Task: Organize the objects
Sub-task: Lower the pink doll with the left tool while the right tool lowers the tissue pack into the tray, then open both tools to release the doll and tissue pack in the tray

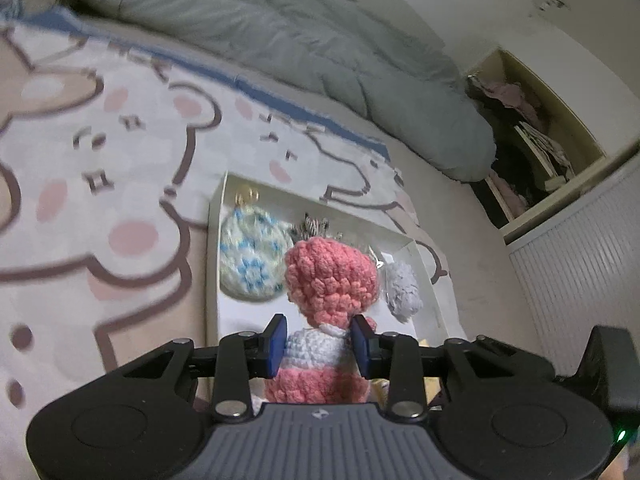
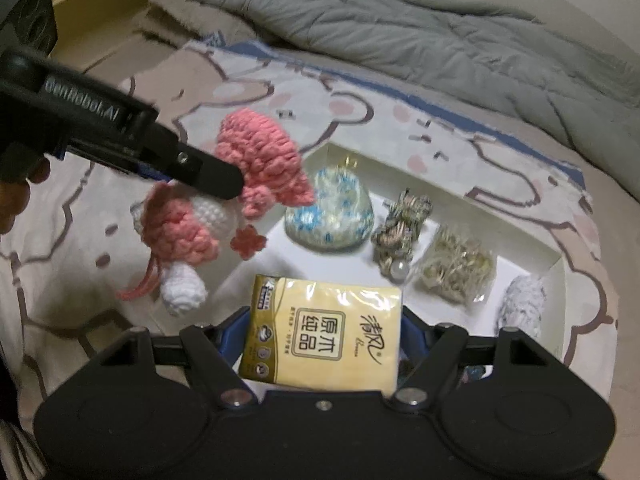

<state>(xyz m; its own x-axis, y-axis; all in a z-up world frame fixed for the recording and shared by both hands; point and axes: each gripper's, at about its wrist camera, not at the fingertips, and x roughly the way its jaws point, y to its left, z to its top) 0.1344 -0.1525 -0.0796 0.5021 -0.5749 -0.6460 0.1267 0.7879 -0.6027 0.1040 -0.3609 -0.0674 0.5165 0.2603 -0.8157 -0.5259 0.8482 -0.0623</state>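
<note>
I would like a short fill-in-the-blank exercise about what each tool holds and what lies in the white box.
1. The left tool grips a crocheted doll with ____ hair.
2. The right tool holds a yellow pack of ____.
3. The blue-and-white pouch lies inside the white ____.
4. Behind the box, a grey ____ lies on the bed.

Missing words: pink; tissues; box; duvet

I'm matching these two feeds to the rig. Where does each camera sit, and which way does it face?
Left wrist: on the left gripper, looking down along its jaws, shut on the pink crochet doll, toward the white tray.
Right wrist: on the right gripper, jaws holding the yellow tissue pack, facing the tray; a hand shows at left.
Shared: doll, tray, blue-and-white crochet pouch.
</note>
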